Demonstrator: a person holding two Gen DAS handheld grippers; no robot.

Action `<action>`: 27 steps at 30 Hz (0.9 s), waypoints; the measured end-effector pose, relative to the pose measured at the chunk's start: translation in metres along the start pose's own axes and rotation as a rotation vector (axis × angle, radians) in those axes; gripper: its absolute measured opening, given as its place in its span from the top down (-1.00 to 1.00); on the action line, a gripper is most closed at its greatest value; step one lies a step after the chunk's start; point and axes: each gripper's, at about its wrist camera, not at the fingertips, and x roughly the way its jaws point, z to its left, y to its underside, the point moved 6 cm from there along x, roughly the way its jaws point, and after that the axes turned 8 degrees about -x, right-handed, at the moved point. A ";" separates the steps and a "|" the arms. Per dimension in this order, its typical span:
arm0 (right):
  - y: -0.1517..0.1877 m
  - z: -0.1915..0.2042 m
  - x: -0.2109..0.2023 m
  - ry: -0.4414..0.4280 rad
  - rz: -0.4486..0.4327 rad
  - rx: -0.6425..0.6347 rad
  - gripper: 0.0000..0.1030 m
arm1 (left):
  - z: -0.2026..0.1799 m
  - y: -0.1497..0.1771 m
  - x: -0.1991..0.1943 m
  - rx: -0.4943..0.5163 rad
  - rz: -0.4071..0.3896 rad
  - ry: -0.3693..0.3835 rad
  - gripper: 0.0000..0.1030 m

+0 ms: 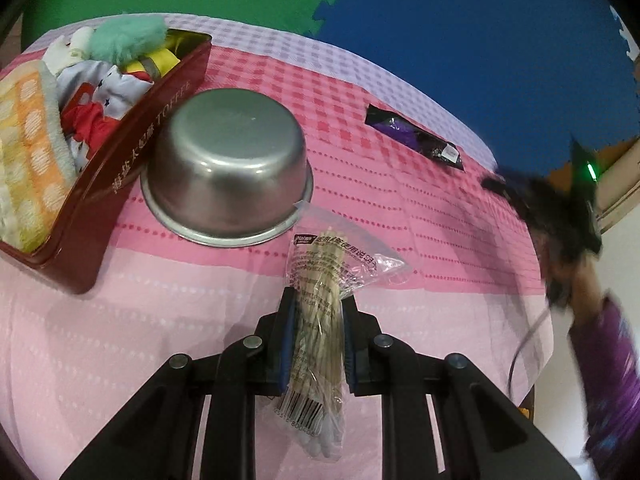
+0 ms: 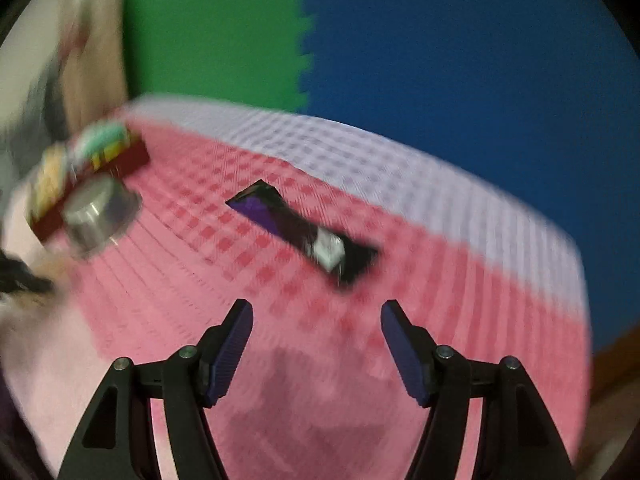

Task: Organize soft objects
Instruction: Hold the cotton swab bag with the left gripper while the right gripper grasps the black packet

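My left gripper point(image 1: 319, 300) is shut on a clear plastic bag of pale wooden sticks point(image 1: 324, 308), held above the pink tablecloth point(image 1: 400, 208). A dark red tin point(image 1: 120, 152) at the left holds soft things: a striped towel point(image 1: 28, 152), a teal fluffy toy point(image 1: 128, 38) and other cloth items. An upturned steel bowl point(image 1: 228, 164) sits beside the tin. A black and purple packet point(image 1: 416, 136) lies at the far right. In the blurred right wrist view my right gripper point(image 2: 316, 316) stands open, empty, short of that packet point(image 2: 300, 228).
Green and blue foam mats point(image 1: 440, 20) cover the floor beyond the table. A person's purple sleeve point(image 1: 612, 380) and the blurred other gripper show at the right edge of the left wrist view. The tin point(image 2: 88, 184) and bowl point(image 2: 100, 208) appear far left in the right wrist view.
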 end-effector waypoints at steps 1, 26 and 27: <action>-0.014 0.002 0.011 -0.033 0.025 -0.061 -0.33 | 0.001 0.001 0.000 -0.002 -0.003 0.002 0.66; -0.033 0.093 0.025 -0.350 0.303 -0.005 0.59 | 0.007 0.009 0.014 0.022 0.004 0.058 0.52; -0.025 0.101 0.010 -0.371 0.266 0.055 0.59 | 0.007 0.011 0.012 0.029 -0.001 0.059 0.52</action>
